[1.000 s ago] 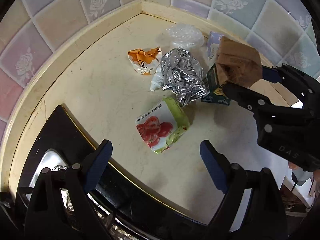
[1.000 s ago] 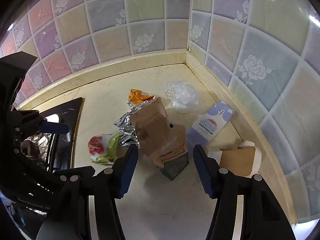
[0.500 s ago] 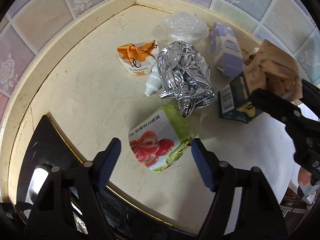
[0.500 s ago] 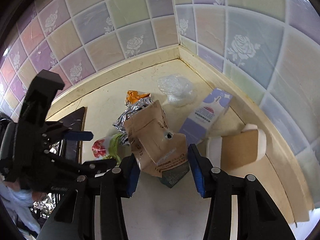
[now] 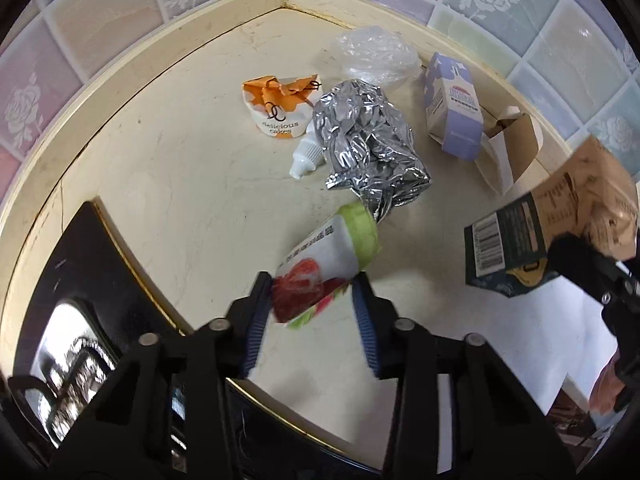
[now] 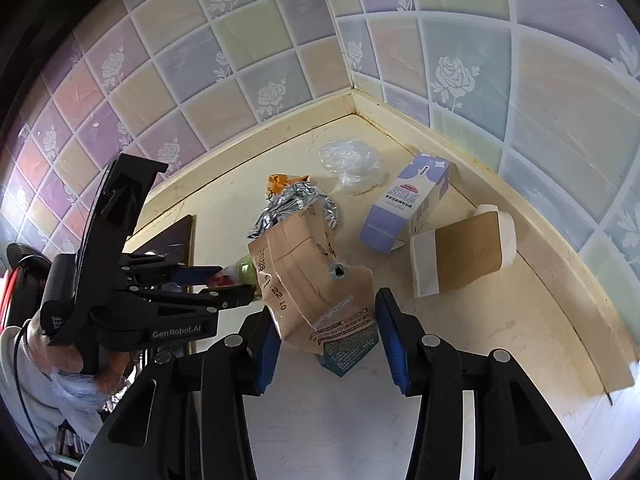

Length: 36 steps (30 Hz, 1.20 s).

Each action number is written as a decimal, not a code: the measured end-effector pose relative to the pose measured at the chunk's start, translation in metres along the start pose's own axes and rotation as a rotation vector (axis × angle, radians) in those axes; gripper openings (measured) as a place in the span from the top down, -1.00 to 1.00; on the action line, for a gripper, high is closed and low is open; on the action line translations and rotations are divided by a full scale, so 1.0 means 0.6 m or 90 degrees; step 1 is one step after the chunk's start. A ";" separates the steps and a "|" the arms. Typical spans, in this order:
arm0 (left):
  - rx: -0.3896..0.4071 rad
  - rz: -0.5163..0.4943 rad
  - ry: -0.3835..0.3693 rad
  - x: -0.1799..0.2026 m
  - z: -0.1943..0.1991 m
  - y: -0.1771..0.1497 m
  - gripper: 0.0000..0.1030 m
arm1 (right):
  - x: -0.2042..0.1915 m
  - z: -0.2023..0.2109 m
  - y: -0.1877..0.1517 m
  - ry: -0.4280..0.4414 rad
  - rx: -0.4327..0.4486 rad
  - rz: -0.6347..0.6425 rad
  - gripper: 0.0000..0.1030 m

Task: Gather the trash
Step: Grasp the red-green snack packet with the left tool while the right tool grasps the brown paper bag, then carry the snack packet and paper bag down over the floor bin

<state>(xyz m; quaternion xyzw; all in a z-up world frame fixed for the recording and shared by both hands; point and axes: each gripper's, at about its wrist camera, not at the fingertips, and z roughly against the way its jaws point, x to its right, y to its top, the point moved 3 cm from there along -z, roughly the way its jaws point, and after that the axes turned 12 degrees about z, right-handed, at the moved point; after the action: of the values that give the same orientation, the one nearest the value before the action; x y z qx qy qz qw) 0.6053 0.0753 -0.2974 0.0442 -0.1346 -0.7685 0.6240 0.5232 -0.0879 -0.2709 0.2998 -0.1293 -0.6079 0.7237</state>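
Both grippers are gripping trash over the countertop (image 5: 192,184).
Left gripper (image 5: 312,304) is clamping the strawberry pouch (image 5: 320,268); right gripper (image 6: 324,344) is holding the brown carton (image 6: 312,276); contents can't be told.

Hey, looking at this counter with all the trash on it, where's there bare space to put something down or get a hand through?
Bare counter lies between the black stovetop, the tiled wall and the orange cake cup. More lies near the camera below the brown carton in the right wrist view. It is crowded toward the corner: crumpled foil, plastic wrap, purple carton, cardboard sleeve.

Foil wad (image 5: 370,144) between cake cup (image 5: 278,106), milk box (image 5: 454,106).
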 end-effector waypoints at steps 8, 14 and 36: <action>0.017 0.038 -0.033 0.010 0.067 -0.037 0.72 | -0.027 0.062 -0.025 0.022 0.018 0.000 0.14; 0.044 0.043 -0.047 0.029 0.120 -0.052 0.72 | -0.037 0.117 -0.039 0.037 0.035 -0.006 0.14; 0.160 0.068 -0.096 0.211 0.387 -0.387 0.72 | -0.052 0.439 -0.215 0.119 0.106 0.008 0.14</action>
<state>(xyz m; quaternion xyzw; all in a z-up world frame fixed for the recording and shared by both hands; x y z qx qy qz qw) 0.3030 0.0308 -0.1229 0.0565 -0.2782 -0.7124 0.6418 0.2672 -0.1415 -0.1342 0.4136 -0.1129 -0.5600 0.7090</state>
